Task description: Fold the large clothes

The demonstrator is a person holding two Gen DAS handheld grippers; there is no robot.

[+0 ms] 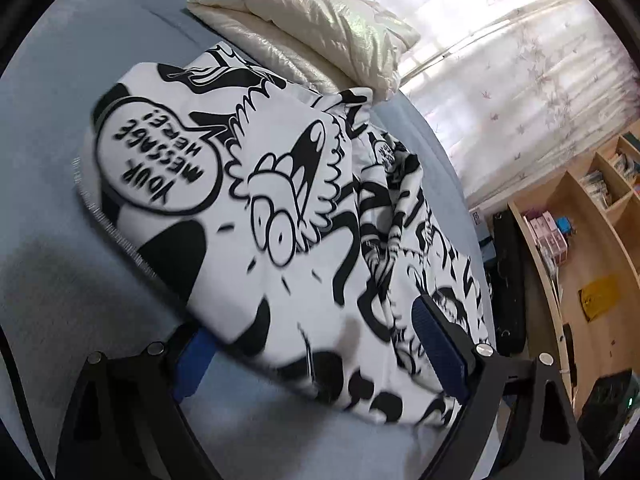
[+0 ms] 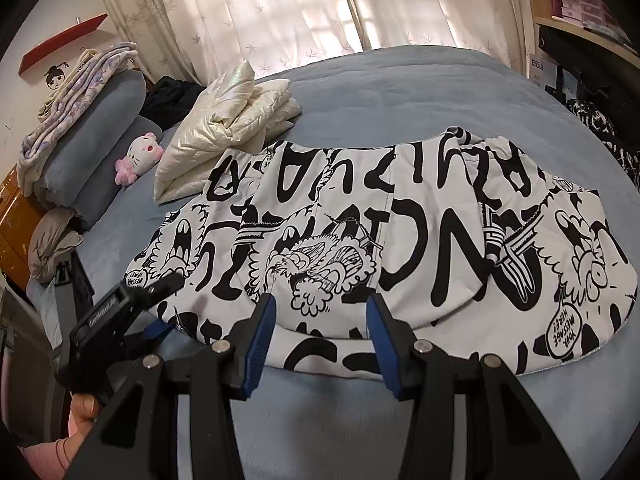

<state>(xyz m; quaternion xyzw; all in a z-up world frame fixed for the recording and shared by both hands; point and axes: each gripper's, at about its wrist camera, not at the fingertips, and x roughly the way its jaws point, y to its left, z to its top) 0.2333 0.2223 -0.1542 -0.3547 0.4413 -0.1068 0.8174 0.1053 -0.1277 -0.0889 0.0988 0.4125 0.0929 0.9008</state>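
Observation:
A large white garment with black cartoon print [image 2: 360,232] lies partly folded on a blue bed [image 2: 400,88]. It also fills the left wrist view [image 1: 288,208]. My left gripper [image 1: 312,344] is open, its jaws straddling the garment's near edge; one blue pad [image 1: 192,356] lies partly under the cloth. It also shows at the left of the right wrist view [image 2: 152,304]. My right gripper [image 2: 320,320] is open, its blue pads [image 2: 260,336] set just over the garment's near hem, holding nothing.
A folded cream puffy jacket [image 2: 232,120] lies beyond the garment, also in the left wrist view [image 1: 304,20]. A plush toy [image 2: 140,156], grey pillows [image 2: 100,128] and folded bedding sit at the bed's left. Wooden shelves [image 1: 580,220] stand beside the bed. Curtains [image 2: 320,8] hang behind.

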